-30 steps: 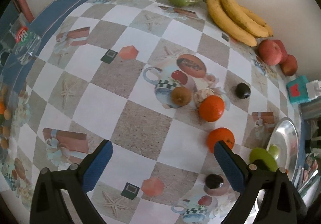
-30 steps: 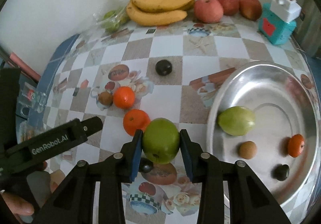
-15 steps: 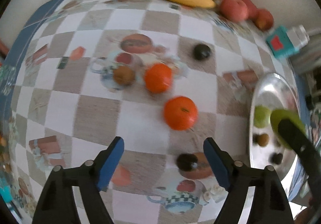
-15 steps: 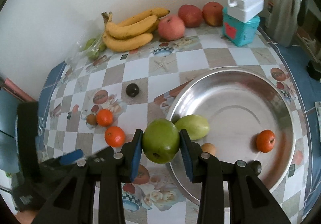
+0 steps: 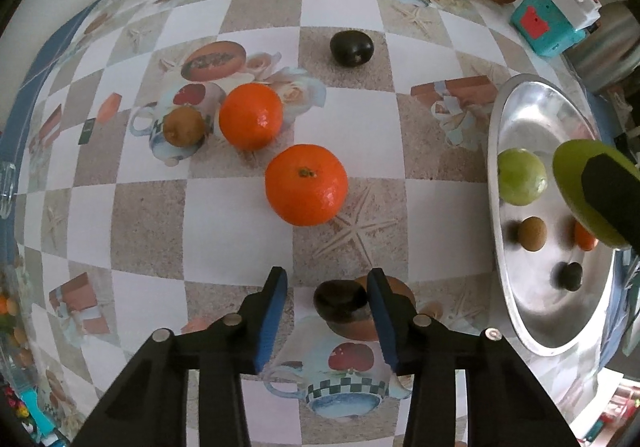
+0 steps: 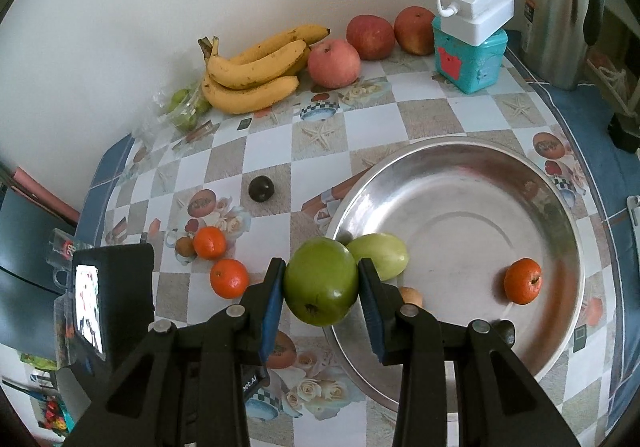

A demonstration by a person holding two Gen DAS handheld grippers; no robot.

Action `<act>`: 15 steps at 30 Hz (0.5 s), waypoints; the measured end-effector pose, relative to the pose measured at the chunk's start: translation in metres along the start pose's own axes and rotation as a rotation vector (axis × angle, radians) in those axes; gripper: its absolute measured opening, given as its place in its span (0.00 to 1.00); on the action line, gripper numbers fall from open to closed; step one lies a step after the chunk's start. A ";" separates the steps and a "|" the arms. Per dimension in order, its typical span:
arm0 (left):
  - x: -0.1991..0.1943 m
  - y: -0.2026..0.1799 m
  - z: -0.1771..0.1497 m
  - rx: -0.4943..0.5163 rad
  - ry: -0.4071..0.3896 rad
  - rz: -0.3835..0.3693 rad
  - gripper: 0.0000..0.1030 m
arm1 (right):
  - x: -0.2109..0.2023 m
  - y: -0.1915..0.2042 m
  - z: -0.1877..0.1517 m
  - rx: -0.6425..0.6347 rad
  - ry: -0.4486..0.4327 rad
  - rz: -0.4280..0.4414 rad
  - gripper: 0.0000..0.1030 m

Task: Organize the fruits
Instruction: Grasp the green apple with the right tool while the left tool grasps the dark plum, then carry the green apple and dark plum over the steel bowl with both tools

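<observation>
Black jaws — blue pads (image 5: 272, 321), silver screws

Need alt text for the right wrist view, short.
The right gripper holds a green apple over the near rim of a metal bowl containing a paler green fruit, a mandarin and smaller fruits. Bananas and red apples line the wall behind.

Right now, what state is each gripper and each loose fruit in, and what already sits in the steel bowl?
Right gripper: shut on the green apple, over the steel bowl's rim.
Left gripper: open, astride a dark plum on the table.
Two oranges, kiwi, second plum: on the table.
Bowl: holds green fruit, orange, brown fruit, dark fruit.
</observation>
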State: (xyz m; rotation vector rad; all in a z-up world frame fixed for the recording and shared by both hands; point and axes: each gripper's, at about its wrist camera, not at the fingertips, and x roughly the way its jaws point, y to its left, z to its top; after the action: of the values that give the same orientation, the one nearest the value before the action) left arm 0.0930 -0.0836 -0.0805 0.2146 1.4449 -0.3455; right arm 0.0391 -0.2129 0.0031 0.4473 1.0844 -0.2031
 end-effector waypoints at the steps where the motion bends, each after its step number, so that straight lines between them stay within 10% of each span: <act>1: -0.001 0.000 0.000 0.001 -0.001 -0.003 0.40 | -0.001 -0.001 0.000 0.002 -0.001 0.002 0.37; 15: -0.013 0.000 0.002 -0.003 -0.027 -0.053 0.27 | -0.007 -0.009 0.002 0.030 -0.019 -0.003 0.37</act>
State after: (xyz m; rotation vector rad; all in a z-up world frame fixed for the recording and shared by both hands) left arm 0.0941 -0.0831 -0.0678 0.1686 1.4260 -0.3881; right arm 0.0346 -0.2226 0.0076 0.4700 1.0643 -0.2259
